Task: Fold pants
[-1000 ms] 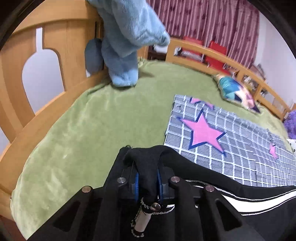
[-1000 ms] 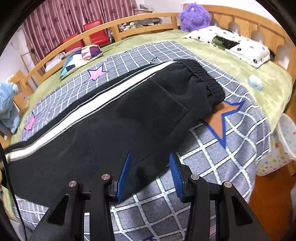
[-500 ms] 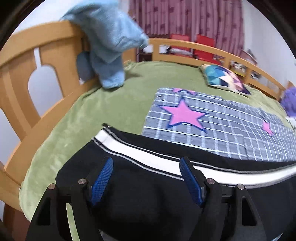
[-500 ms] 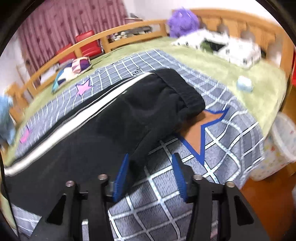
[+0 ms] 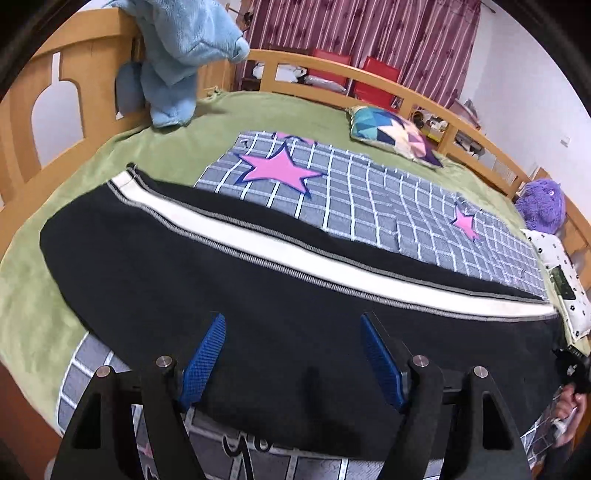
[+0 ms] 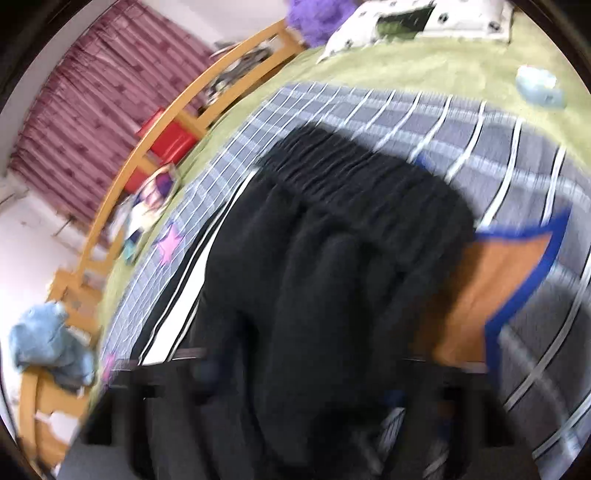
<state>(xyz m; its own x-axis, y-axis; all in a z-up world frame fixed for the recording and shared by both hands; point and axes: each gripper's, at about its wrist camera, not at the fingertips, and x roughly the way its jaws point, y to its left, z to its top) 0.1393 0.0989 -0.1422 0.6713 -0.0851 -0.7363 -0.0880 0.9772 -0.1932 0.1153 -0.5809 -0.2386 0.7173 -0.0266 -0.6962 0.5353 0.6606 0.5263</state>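
Observation:
Black pants (image 5: 221, 277) with a white side stripe lie stretched flat across the bed. My left gripper (image 5: 291, 321) hovers open over the black leg, the cloth below its blue pads (image 5: 207, 350), not pinched. The right wrist view is blurred. There the pants (image 6: 332, 221) bunch in folds from the gathered waistband (image 6: 351, 158) down into my right gripper (image 6: 303, 387), whose jaws are closing with the cloth between them. That gripper and the hand holding it also show at the far right edge of the left wrist view.
A grey checked blanket (image 5: 388, 199) with stars covers a green bedspread (image 5: 155, 155). A blue plush toy (image 5: 177, 48) leans on the wooden rail (image 5: 406, 88). A patterned cushion (image 5: 395, 133), a purple plush (image 5: 543, 206) and a white pillow (image 6: 424, 18) lie farther off.
My left gripper let go of the pant leg's end, opened wide and slid along over the flat leg. My right gripper rolled, moved in at the waist end and closed on bunched cloth.

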